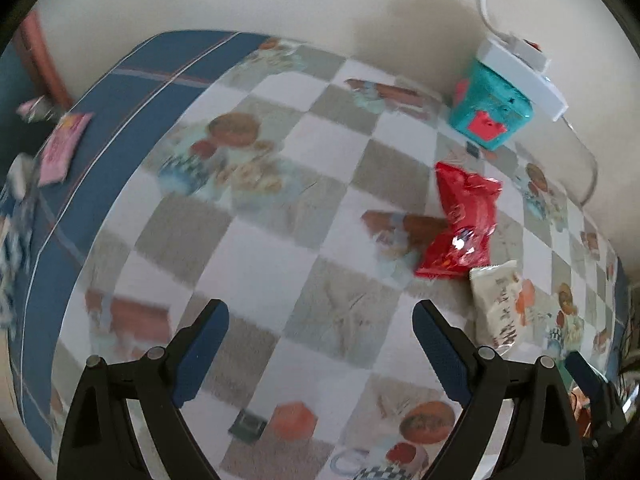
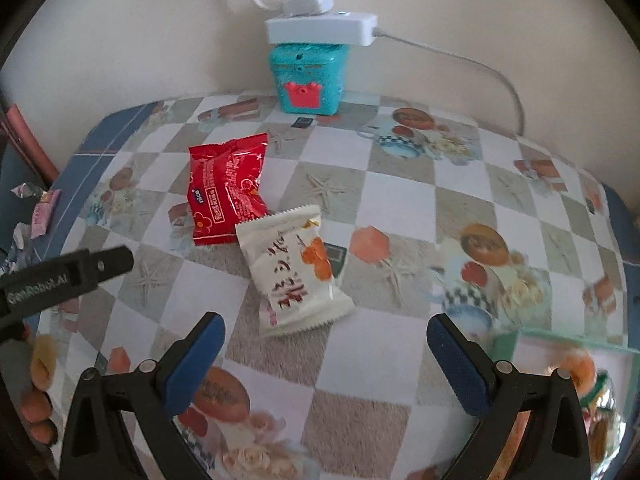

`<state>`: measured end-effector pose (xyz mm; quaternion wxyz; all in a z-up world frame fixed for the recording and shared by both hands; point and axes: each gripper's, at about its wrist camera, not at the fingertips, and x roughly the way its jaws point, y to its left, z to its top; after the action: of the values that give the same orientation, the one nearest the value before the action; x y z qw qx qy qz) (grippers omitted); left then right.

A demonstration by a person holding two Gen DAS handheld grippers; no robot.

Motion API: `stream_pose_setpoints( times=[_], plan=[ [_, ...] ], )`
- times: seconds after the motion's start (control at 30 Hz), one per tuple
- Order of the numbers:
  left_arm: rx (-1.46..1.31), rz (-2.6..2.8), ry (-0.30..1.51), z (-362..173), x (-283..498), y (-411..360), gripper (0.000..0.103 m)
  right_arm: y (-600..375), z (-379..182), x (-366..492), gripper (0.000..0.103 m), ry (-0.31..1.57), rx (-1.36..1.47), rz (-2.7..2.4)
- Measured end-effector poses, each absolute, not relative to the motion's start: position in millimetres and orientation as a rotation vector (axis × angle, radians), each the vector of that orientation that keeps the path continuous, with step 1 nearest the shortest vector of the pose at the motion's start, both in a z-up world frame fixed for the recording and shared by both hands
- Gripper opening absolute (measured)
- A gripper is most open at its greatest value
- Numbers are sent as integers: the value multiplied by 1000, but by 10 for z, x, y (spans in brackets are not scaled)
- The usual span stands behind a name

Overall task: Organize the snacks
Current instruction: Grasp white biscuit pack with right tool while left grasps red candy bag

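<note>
Left tongs [image 1: 320, 320] spread wide above the checkered surface [image 1: 260, 248], blue pads apart, nothing between them, only bare cloth print below. Right tongs [image 2: 326, 332] equally wide, empty, poised just short of the white snack packet [image 2: 294, 270].

2 snack packets near the middle of the surface: red snack packet [image 2: 228, 188] lying flat, crinkled, with its lower corner touching the upper edge of the white snack packet. White one tilted, printed with dark characters and an orange picture. Both packets right of the left tongs in the left wrist view, red snack packet [image 1: 466, 220] above white snack packet [image 1: 498, 304].

Teal toy box [image 2: 308, 80] with a red clasp at the far edge by the wall, a white power strip [image 2: 322, 28] resting on its top, white cable [image 2: 480, 68] trailing right. Pink wrapper [image 1: 62, 148] and other small wrappers on the blue border at the left, blurred. Glass container [image 2: 580, 392] at the right tongs' lower right, contents unclear. Black body of the left tongs entering the right wrist view from the left edge.
</note>
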<state>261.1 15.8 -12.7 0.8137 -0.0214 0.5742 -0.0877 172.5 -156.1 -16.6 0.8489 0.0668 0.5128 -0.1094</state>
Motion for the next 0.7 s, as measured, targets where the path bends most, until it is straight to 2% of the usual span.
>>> stream_pose_setpoints(
  times=[0.2, 0.4, 0.53, 0.7],
  plan=[
    [-87, -279, 1217, -116, 2812, 96, 93, -1516, -338, 1957, 102, 1128, 102, -226],
    [-86, -321, 1207, -142, 2918, 14, 93, -1473, -435, 2133, 96, 1144, 67, -214],
    [-71, -331, 1206, -175, 2952, -63, 93, -1454, -499, 2189, 85, 1158, 49, -200],
    [-88, -360, 1197, -157, 2988, -149, 93, -1503, -528, 2218, 77, 1159, 75, -199]
  ],
)
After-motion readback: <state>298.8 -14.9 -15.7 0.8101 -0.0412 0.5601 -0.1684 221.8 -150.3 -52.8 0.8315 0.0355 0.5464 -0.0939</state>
